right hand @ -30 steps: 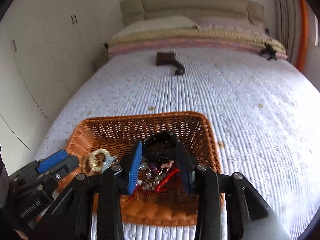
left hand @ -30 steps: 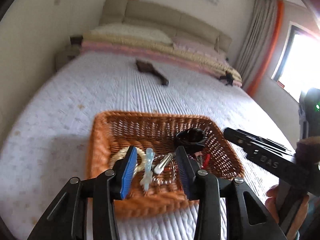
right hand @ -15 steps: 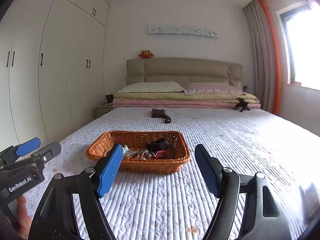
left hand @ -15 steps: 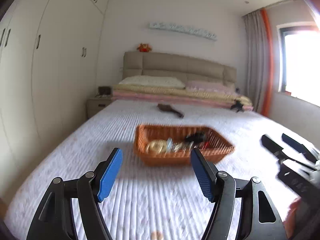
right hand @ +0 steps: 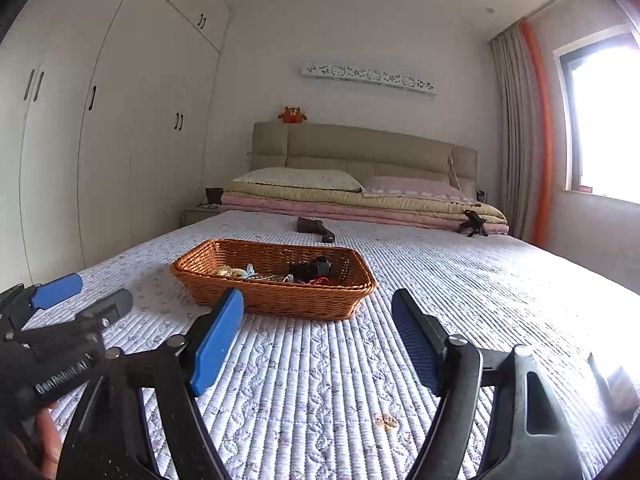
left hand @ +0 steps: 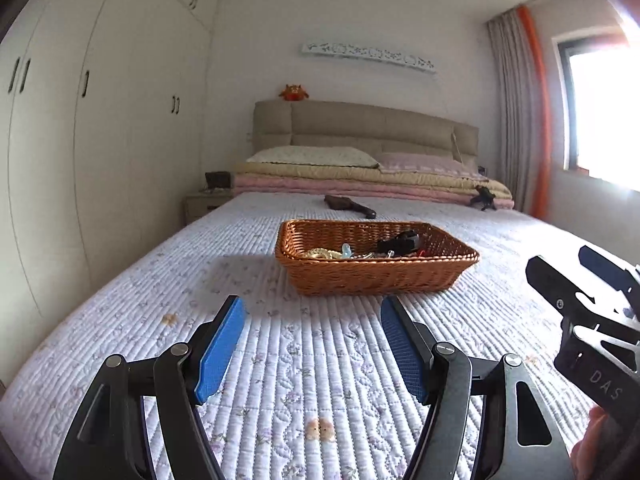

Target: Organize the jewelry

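Resting on the quilted bedspread [left hand: 320, 380], the wicker basket [left hand: 372, 278] sits well ahead of both grippers and holds the jewelry: a pale beaded piece [left hand: 320, 253] at the left, a light-blue clip [left hand: 346, 250] beside it, a black bulky item [left hand: 398, 243] toward the right, and a red piece [right hand: 320, 280] next to that. Smaller items in the pile are too small to identify. The left gripper [left hand: 312, 340] is held low over the bedspread with its blue-padded jaws spread wide and nothing between them. The right gripper [right hand: 318, 336] is in the same condition: jaws wide apart, empty, pointed toward the basket. Each gripper appears at the edge of the other's view, and the two are well apart. A dark brown object [left hand: 348, 204] lies on the bedspread beyond the basket, near the folded blankets [left hand: 360, 184].
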The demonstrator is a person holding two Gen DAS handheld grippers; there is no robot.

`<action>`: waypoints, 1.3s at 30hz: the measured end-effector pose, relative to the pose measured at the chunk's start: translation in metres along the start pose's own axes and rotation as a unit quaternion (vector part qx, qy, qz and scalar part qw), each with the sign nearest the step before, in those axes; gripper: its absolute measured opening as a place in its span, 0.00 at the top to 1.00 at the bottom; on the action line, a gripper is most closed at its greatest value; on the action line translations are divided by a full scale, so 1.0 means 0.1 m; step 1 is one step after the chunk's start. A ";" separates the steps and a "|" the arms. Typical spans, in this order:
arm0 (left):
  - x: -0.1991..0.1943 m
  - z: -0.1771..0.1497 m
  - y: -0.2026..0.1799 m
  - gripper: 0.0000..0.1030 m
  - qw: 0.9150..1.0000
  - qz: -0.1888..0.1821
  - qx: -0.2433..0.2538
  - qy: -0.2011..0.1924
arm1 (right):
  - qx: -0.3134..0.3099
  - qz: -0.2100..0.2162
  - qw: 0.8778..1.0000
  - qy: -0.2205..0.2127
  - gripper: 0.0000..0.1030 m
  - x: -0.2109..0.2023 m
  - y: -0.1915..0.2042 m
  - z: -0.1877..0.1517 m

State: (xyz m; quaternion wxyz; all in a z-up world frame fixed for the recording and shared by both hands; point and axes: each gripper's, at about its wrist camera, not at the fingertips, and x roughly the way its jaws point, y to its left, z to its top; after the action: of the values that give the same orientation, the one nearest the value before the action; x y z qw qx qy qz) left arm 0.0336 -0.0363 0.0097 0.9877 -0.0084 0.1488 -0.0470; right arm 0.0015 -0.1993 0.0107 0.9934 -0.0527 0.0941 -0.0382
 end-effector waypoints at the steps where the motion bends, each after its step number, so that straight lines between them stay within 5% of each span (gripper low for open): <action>1: -0.02 -0.01 -0.02 0.30 1.000 0.004 0.007 -0.003 | 0.001 -0.003 1.000 0.002 0.16 0.00 -0.01 -0.02; 15: 0.08 -0.06 -0.09 0.30 0.999 0.025 0.025 0.022 | 0.056 0.019 0.996 0.071 0.16 0.28 -0.26 -0.08; 39: 0.06 -0.06 -0.08 0.30 0.999 0.027 0.020 0.018 | 0.044 0.014 0.996 0.074 0.16 0.29 -0.19 -0.10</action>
State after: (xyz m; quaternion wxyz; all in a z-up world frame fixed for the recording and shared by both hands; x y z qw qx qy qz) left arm 0.0366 -0.0449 0.0028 0.9857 0.0163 0.1659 -0.0235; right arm 0.0265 -0.2220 -0.0025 0.9856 -0.0043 0.1662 -0.0318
